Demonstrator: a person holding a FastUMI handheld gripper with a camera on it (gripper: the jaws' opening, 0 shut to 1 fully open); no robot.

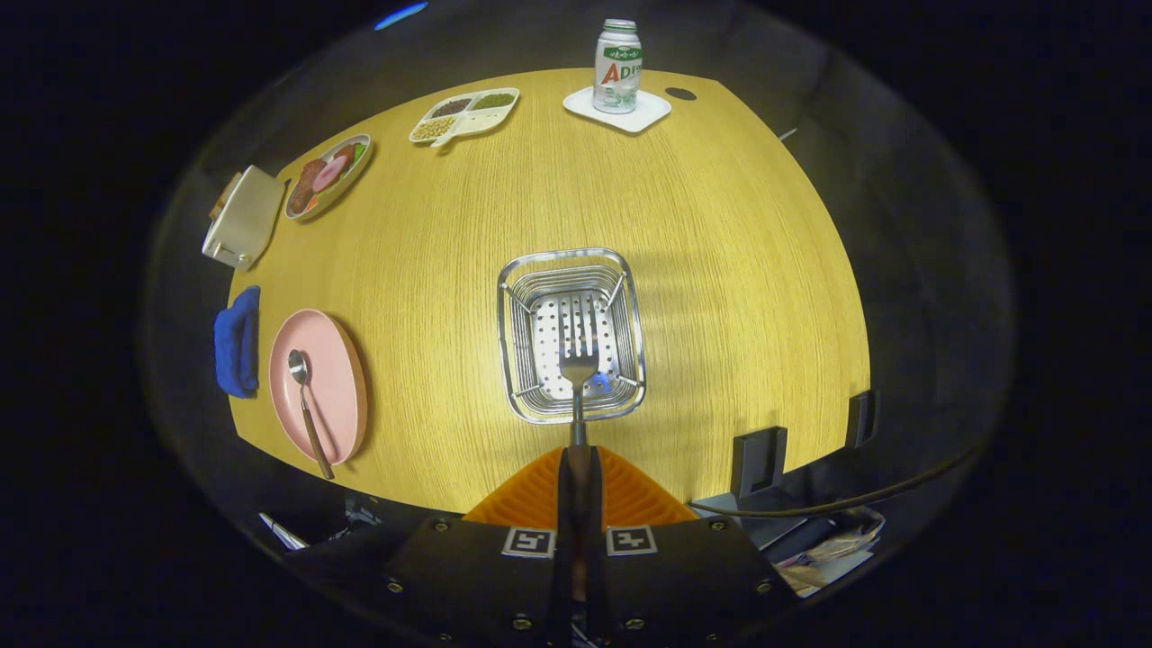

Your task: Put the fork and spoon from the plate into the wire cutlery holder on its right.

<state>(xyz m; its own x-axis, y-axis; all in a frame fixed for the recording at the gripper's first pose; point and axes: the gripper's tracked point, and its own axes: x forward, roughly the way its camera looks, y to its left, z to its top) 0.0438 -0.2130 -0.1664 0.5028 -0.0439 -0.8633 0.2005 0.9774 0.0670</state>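
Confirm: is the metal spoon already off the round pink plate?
No, the metal spoon lies on the round pink plate, while the tongs are shut on the metal fork over the wire cutlery holder.

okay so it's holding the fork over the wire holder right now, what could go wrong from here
1. The gripper is shut on the fork by its handle, tines hanging over the wire cutlery holder. Released from this height, the fork might bounce or tip out over the rim.
2. The spoon lies on the pink plate near the table edge; a careless grab could slide it off.
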